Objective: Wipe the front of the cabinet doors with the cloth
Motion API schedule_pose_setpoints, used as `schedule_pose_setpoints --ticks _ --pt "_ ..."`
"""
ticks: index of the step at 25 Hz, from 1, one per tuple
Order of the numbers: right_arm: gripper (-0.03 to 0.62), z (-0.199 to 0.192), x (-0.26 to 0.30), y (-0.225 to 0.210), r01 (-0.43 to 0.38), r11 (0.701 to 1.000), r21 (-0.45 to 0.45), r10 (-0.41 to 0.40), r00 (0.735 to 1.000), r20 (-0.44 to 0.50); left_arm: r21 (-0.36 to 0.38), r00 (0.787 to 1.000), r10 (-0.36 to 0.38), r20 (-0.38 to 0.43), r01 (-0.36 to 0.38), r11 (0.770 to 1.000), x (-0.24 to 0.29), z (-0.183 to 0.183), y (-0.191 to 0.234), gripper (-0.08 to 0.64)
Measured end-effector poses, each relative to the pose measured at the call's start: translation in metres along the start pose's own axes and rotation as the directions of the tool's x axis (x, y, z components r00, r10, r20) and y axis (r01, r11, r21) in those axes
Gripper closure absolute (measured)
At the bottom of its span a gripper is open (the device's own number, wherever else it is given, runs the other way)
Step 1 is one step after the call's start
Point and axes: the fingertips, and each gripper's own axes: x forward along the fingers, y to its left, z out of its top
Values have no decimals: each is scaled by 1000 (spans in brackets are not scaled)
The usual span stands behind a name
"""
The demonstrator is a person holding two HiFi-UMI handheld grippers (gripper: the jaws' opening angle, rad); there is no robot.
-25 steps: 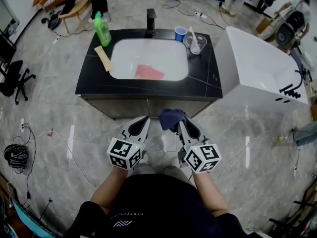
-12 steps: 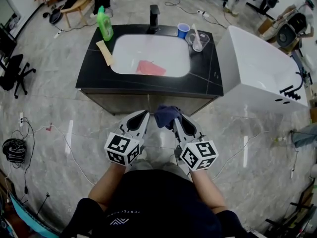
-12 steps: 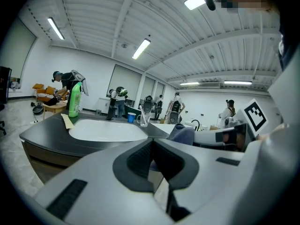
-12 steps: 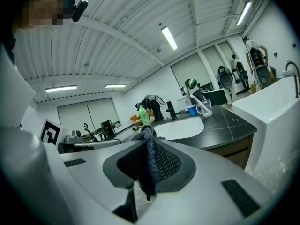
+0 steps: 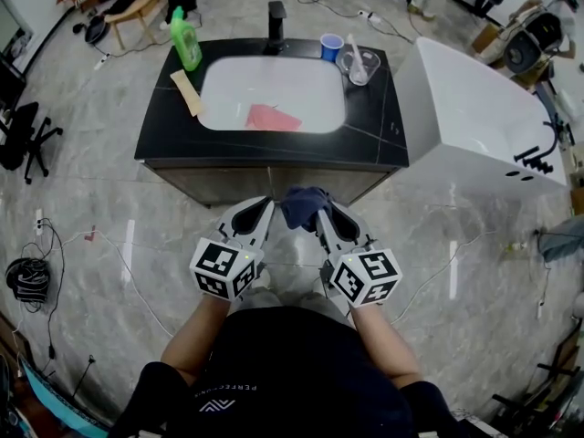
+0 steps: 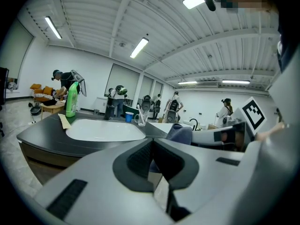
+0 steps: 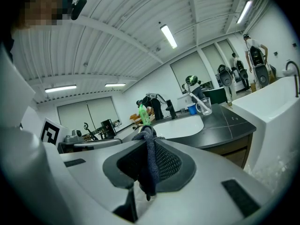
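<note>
Our right tool (image 5: pixel 323 213) pinched the cloth (image 5: pixel 301 204) by a bunched bit, near the cabinet doors (image 5: pixel 228 186). It looked soft and floppy. Our left tool (image 5: pixel 263 210) was closed on nothing.

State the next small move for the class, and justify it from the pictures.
Probably carry the right claw forward and down to press the cloth against the cabinet doors. That claw is shut on the cloth, and in the right gripper view the doors stand ahead, not yet touched.
</note>
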Motion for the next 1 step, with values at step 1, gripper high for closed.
schedule_pose_setpoints --ticks 1 --pt "528 -1 0 0 -1 1000 2 1 1000 -2 0 1000 -1 -1 1 1000 1 -1 -1 560"
